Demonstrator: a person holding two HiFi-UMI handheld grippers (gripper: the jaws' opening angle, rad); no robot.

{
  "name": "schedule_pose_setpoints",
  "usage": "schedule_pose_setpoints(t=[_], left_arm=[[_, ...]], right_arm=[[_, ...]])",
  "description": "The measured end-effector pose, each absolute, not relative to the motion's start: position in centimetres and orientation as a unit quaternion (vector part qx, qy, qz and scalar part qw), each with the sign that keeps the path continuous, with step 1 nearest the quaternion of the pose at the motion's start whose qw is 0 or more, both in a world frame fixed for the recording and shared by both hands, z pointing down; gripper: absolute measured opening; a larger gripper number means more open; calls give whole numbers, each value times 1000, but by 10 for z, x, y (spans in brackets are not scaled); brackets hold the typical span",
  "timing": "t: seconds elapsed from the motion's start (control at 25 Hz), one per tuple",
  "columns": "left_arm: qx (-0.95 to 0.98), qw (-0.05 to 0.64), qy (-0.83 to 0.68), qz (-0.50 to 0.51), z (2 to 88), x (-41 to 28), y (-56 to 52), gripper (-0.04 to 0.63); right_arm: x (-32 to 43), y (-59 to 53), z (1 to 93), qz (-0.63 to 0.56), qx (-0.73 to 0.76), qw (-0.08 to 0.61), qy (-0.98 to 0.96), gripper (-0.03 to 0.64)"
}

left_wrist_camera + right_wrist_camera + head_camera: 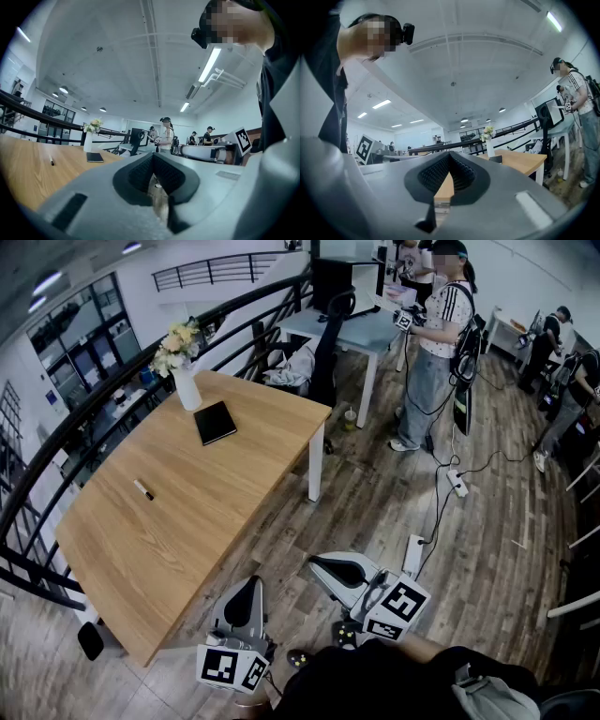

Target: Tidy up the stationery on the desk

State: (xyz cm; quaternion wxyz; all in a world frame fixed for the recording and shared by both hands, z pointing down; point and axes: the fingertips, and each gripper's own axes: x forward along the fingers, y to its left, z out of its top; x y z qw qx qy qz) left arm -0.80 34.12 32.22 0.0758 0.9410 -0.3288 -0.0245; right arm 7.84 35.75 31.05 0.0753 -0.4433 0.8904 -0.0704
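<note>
left gripper (250, 585): jaws are held together, empty | right gripper (317, 563): jaws are held together, empty | counter (206, 521): pen (142, 489), notebook (215, 422), vase (187, 387) are carried

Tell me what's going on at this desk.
A person stands beside the wooden desk with a gripper in each hand. The left gripper and right gripper are both shut and empty, held level over the floor. A black notebook, a pen and a vase of flowers sit on the desk untouched.
</note>
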Motion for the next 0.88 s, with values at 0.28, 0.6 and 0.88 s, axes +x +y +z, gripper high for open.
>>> schedule_pose_setpoints(t=[0.28,0.6,0.88], left_arm=[[941,79,-329,-27,326,-14,339,-15],[941,80,-326,-31,328,-33,343,-15],[940,80,-329,-37,330,-58,349,-15]], right_arm=[[73,354,315,-76,-448,78,888,5],[57,354,314,-82,-453,95,883,5],[33,356,320,-84,-449,94,884,5]])
